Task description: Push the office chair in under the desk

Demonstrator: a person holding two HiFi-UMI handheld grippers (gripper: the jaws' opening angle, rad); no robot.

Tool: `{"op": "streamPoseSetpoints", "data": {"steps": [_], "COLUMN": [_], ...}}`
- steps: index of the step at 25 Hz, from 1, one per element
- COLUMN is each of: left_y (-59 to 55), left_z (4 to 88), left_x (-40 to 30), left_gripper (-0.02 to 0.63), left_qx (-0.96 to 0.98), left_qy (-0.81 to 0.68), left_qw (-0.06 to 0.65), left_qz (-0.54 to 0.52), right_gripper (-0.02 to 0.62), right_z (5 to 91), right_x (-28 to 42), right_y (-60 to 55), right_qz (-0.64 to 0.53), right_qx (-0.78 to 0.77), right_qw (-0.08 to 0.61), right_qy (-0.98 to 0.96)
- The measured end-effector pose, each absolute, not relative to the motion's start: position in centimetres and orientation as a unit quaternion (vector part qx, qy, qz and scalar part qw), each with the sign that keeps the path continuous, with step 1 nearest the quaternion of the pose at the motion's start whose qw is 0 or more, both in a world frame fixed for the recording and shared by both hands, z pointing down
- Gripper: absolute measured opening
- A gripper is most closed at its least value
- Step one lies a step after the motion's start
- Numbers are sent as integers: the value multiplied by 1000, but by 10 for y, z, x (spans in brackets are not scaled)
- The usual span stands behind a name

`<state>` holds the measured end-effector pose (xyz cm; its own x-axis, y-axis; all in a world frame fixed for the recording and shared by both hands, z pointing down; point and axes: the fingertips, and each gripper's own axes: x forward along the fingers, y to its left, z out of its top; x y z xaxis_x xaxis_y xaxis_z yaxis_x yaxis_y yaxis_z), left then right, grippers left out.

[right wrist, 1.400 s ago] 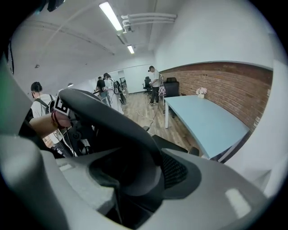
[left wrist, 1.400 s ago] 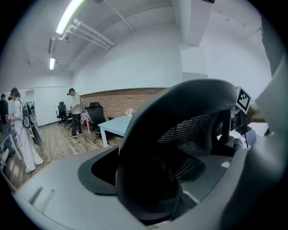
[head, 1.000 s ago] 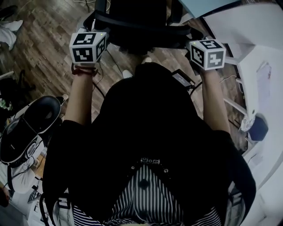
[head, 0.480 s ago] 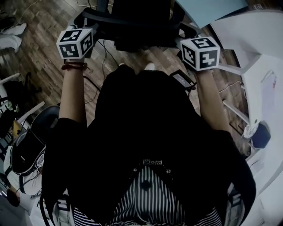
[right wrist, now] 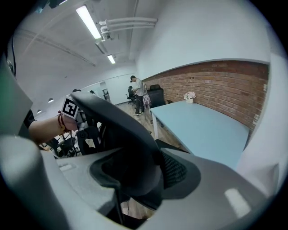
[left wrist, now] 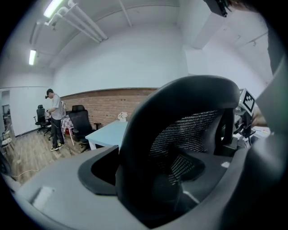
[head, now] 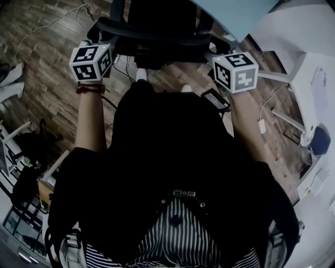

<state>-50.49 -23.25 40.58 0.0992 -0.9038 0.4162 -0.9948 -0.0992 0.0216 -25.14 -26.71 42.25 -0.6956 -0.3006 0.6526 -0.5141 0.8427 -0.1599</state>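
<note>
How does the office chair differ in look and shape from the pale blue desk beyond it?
The office chair is black, while the desk has a pale blue top. The chair's back is see-through mesh in a curved rim, while the desk's top is one solid surface. The chair's back stands upright, while the desk's top lies flat and level. Both are office furniture and stand close together.

The office chair (head: 157,29) in front of you is black, with a broad curved rim around a mesh backrest (left wrist: 189,130). It stands upright with its back turned toward you. The desk (head: 238,13) beyond it has a pale blue top on white legs. Its near corner meets the chair's far right side, but you cannot tell how far the seat sits under it.
</note>
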Motion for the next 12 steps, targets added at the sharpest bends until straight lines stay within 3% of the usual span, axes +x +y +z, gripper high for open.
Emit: {"op": "streamPoseSetpoints", "data": {"steps": [12], "left_y": [-331], "left_z": [406], "left_x": [-621], "left_gripper": [351], "left_qx": [814], "left_qy": [-537], "left_qw": [135], "left_qz": [176], "right_gripper": [212], "right_z": [422], "right_x": [-369], "right_y": [-287], "right_qz": [203], "right_qx": [339], "right_qw": [297], "right_qy": [-869]}}
